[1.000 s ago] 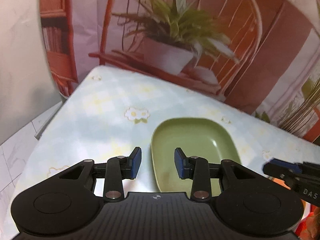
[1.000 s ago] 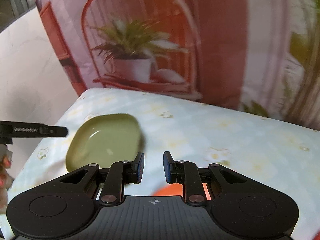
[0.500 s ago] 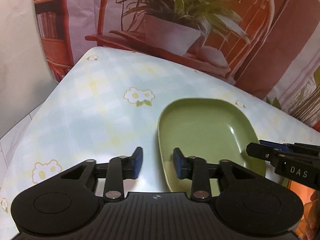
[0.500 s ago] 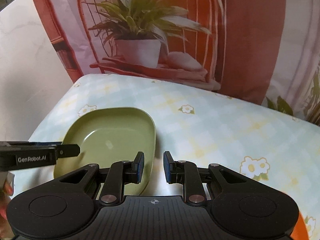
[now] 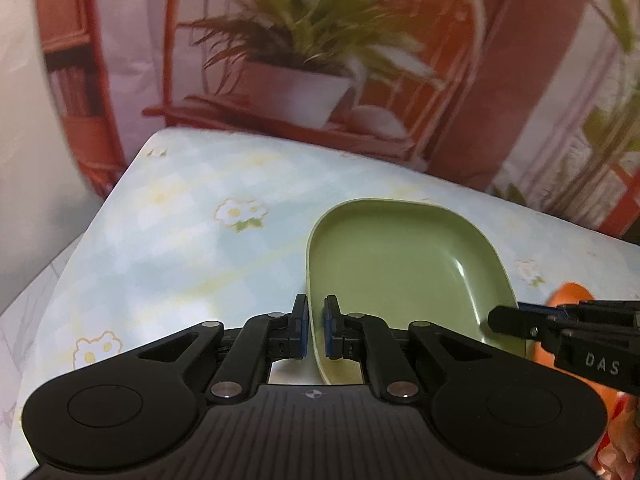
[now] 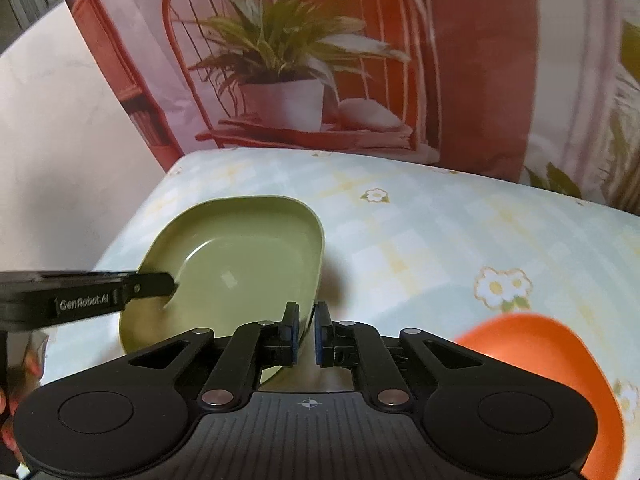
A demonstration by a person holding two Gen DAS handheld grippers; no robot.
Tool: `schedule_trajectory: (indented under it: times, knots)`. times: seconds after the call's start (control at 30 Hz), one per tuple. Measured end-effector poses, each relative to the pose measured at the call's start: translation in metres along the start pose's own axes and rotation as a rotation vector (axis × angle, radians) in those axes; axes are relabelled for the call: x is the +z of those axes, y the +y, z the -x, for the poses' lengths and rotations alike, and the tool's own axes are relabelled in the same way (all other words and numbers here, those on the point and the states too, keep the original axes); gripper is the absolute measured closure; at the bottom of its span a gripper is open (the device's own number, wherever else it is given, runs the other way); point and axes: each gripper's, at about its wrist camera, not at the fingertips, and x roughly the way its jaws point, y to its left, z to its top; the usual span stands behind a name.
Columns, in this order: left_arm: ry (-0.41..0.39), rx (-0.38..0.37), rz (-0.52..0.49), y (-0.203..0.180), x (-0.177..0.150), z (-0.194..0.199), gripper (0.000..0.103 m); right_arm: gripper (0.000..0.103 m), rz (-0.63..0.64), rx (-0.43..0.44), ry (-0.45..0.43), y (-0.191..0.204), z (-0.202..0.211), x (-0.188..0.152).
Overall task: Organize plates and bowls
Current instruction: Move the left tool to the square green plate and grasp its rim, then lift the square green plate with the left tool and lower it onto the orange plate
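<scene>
In the left wrist view, the counter (image 5: pixel 168 248) with a pale blue and yellow checked cloth with daisy prints fills the middle of the frame. Behind it, in the upper part, hangs a printed backdrop (image 5: pixel 296 60) that shows a potted plant on a red chair. The left gripper (image 5: pixel 315 330) is at the bottom centre, and its jaws are clamped together on the near left rim of the green plate (image 5: pixel 400 264). This plate is rectangular with rounded corners and sits right of centre on the counter. At the right edge, the right gripper (image 5: pixel 504 320) reaches in and meets the right rim of the same plate. Behind it a small part of an orange bowl (image 5: pixel 570 294) shows.

In the right wrist view, the left gripper (image 6: pixel 168 283) comes in from the left edge, and its tip lies over the left rim of the green plate (image 6: pixel 248 256), which is left of centre. The right gripper (image 6: pixel 306 334) at the bottom centre is clamped on the plate's near right rim. The orange bowl (image 6: pixel 532 344) sits in the lower right, just beside the right gripper, on the counter (image 6: pixel 440 220).
</scene>
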Motion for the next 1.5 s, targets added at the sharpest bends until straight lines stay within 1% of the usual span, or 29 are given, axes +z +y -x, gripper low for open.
schedule_trajectory:
  times: [0.13, 0.23, 0.43, 0.57, 0.7, 0.8, 0.87, 0.97, 1.1, 1.2, 1.4, 1.5]
  knots:
    - [-0.019, -0.038, -0.043, -0.023, 0.002, 0.016, 0.094, 0.094, -0.017, 0.009, -0.032, -0.007, 0.036, -0.011]
    - [-0.032, -0.075, -0.092, -0.048, 0.0, 0.026, 0.094, 0.093, -0.038, -0.001, -0.061, -0.017, 0.065, -0.019]
    - [-0.029, -0.139, -0.192, -0.094, -0.008, 0.034, 0.094, 0.091, -0.121, -0.035, -0.113, -0.045, 0.119, -0.055]
    - [-0.004, -0.171, -0.248, -0.113, -0.015, 0.031, 0.094, 0.09, -0.171, -0.037, -0.138, -0.063, 0.138, -0.079]
    - [0.009, -0.177, -0.274, -0.125, -0.016, 0.027, 0.094, 0.09, -0.215, -0.044, -0.149, -0.078, 0.145, -0.094]
    - [0.011, -0.181, -0.262, -0.13, -0.016, 0.022, 0.094, 0.091, -0.22, -0.049, -0.154, -0.087, 0.145, -0.095]
    - [0.012, -0.182, -0.247, -0.13, -0.018, 0.023, 0.094, 0.092, -0.196, -0.058, -0.149, -0.092, 0.143, -0.093]
    - [0.014, -0.188, -0.225, -0.132, -0.026, 0.025, 0.094, 0.095, -0.147, -0.076, -0.134, -0.101, 0.139, -0.085]
    - [0.021, -0.201, -0.188, -0.135, -0.035, 0.025, 0.091, 0.097, -0.078, -0.104, -0.116, -0.113, 0.132, -0.068]
    - [0.02, -0.207, -0.133, -0.135, -0.045, 0.025, 0.089, 0.097, -0.039, -0.106, -0.111, -0.119, 0.129, -0.057]
    - [0.017, -0.177, -0.047, -0.134, -0.06, 0.023, 0.087, 0.098, 0.057, -0.109, -0.088, -0.12, 0.112, -0.045]
    - [0.011, -0.171, -0.02, -0.134, -0.063, 0.025, 0.086, 0.098, 0.118, -0.114, -0.081, -0.117, 0.105, -0.042]
